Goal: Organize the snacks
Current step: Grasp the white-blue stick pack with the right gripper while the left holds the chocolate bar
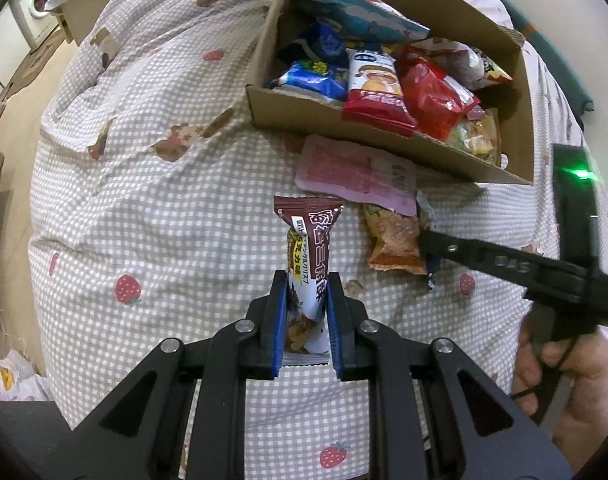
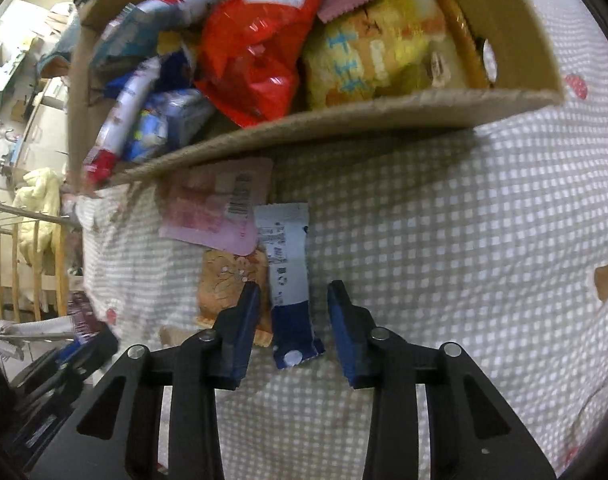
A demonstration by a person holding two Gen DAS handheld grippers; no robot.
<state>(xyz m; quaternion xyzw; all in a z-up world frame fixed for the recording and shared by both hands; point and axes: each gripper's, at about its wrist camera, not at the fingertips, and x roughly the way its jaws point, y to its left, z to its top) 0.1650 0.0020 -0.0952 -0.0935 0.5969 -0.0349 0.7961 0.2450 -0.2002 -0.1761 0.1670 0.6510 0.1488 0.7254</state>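
My left gripper (image 1: pixel 306 280) is shut on a brown chocolate snack packet (image 1: pixel 308 240), held above the checked bedspread. A cardboard box (image 1: pixel 367 128) full of snack packets lies ahead to the right. Beside it lie a pink packet (image 1: pixel 355 170) and an orange packet (image 1: pixel 395 240). My right gripper (image 2: pixel 294 292) is open, its fingers either side of a blue-and-white packet (image 2: pixel 290 280) lying on the bedspread. The pink packet (image 2: pixel 216 208), the orange packet (image 2: pixel 224 284) and the box (image 2: pixel 343 120) also show in the right wrist view. The right gripper (image 1: pixel 427 236) shows in the left wrist view.
The bedspread (image 1: pixel 164 200) has strawberry and bear prints. A washing machine (image 1: pixel 38 4) stands at far left. A wooden rail (image 2: pixel 20 240) and clutter lie beyond the bed's left edge.
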